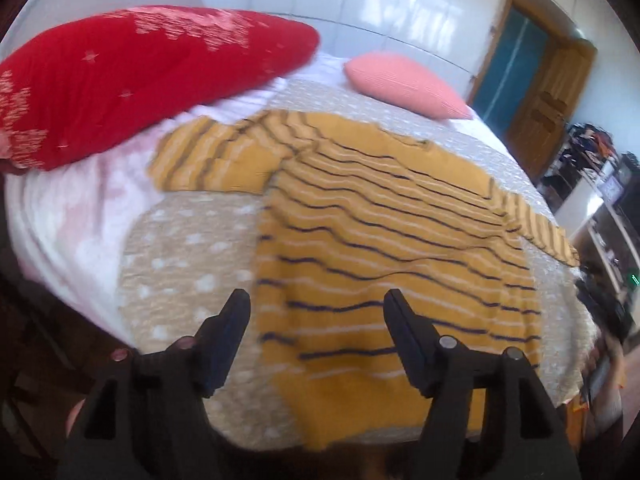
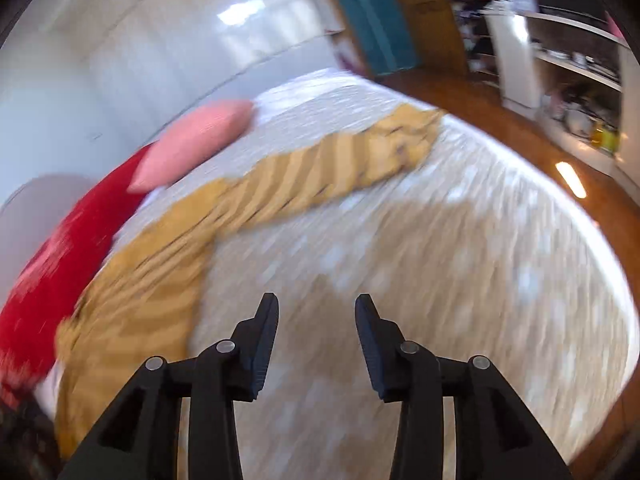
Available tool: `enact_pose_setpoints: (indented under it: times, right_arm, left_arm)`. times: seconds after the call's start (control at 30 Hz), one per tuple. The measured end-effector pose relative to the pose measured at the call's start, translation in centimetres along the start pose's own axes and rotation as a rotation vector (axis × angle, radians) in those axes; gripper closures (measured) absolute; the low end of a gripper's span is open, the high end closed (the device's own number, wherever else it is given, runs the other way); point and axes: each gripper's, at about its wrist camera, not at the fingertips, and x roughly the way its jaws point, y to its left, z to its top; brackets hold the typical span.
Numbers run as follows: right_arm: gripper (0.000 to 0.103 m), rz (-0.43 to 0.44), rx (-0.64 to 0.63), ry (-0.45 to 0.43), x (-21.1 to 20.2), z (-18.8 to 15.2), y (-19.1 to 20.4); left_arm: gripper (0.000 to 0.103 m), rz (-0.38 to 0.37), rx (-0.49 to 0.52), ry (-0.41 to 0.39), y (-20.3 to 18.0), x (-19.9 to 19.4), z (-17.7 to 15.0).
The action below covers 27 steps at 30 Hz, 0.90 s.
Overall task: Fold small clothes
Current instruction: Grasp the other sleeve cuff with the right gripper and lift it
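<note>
left gripper point(image 1: 316, 300) hangs apart, empty, over the sweater point(image 1: 392, 232) hem; right gripper point(image 2: 317, 304), apart and empty, should pinch the sleeve point(image 2: 320, 168) at upper centre.

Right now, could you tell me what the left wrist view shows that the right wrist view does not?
Only the left wrist view shows the open left gripper above the sweater's striped body, and its left sleeve folded across.

Only the right wrist view shows the open right gripper above bare bedspread, the wooden floor and a white shelf unit.

Both show the mustard striped sweater, red pillow and pink pillow.
</note>
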Motion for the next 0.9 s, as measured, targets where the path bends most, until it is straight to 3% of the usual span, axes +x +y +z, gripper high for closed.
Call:
enact_pose_setpoints:
  times: [0.1, 0.2, 0.3, 0.4, 0.47, 0.6, 0.73, 0.9]
  right_arm:
    - [0.059, -0.084, 0.064, -0.031, 3.3, 5.1, -1.9]
    - [0.054, -0.131, 0.145, -0.015, 6.5, 8.8, -3.8]
    - [0.055, -0.117, 0.256, 0.022, 9.9, 11.0, -5.7]
    - [0.098, -0.049, 0.282, 0.044, 11.2, 12.5, -6.1]
    - [0.098, -0.039, 0.301, -0.023, 9.4, 13.5, -7.2]
    - [0.098, -0.156, 0.308, -0.164, 4.2, 14.7, -8.8]
    - [0.098, -0.159, 0.213, -0.186, 2.5, 14.8, -5.3]
    - [0.098, -0.005, 0.025, -0.153, 3.5, 14.8, 7.1]
  left_arm:
    - [0.034, -0.050, 0.008, 0.041, -1.5, 1.2, 0.2]
    - [0.034, -0.048, 0.018, 0.058, -2.4, 2.0, 0.0]
    - [0.034, -0.027, 0.017, 0.076, -3.0, 2.5, 0.1]
    - [0.034, -0.006, 0.008, 0.081, -2.9, 2.9, 0.2]
    - [0.034, -0.005, -0.006, 0.077, -2.3, 3.1, 0.5]
    - [0.034, -0.027, -0.043, 0.077, -1.2, 3.9, 0.9]
    - [0.034, -0.055, -0.095, 0.077, 0.1, 4.3, 0.8]
    - [0.034, -0.063, -0.141, 0.057, 2.3, 3.8, 0.3]
